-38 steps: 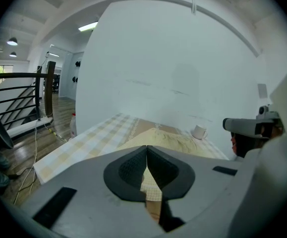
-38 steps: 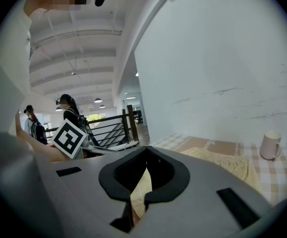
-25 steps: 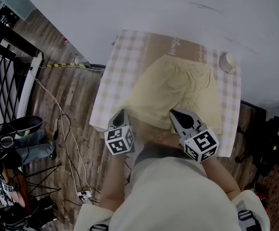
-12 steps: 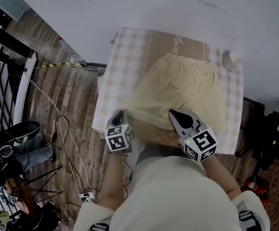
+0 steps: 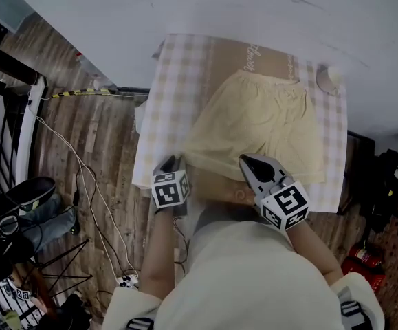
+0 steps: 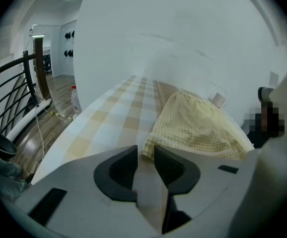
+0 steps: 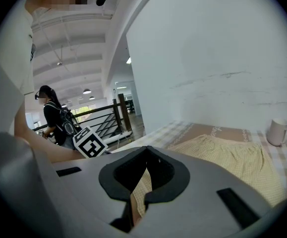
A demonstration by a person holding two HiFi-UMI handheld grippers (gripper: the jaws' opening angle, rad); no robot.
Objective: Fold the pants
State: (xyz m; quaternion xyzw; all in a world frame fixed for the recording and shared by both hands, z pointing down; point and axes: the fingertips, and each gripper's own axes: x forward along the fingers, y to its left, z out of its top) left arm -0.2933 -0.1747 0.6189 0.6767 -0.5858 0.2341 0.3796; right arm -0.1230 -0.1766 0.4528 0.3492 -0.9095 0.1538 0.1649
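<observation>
Pale yellow checked shorts (image 5: 260,126) lie flat on the table, waistband at the far side and leg hems toward me. My left gripper (image 5: 173,161) hangs over the table's near edge, just short of the left leg's hem corner. Its jaws stand a narrow gap apart with nothing between them (image 6: 145,150), and the shorts (image 6: 198,128) lie just beyond. My right gripper (image 5: 244,161) sits at the near hem between the legs with its tips closed together (image 7: 146,148). Yellow fabric shows through the slot behind the tips. The shorts (image 7: 227,157) stay flat.
The table (image 5: 178,81) wears a checked cloth with a brown middle strip. A white cup (image 5: 328,80) stands at its far right corner, by the wall. Cables (image 5: 82,177) run over the wood floor on the left, near a black railing (image 5: 6,102). A person (image 7: 54,118) stands far behind.
My left gripper has sunk and tipped down toward the near left hem. The right gripper has shifted slightly along the hem. The shorts have not moved.
</observation>
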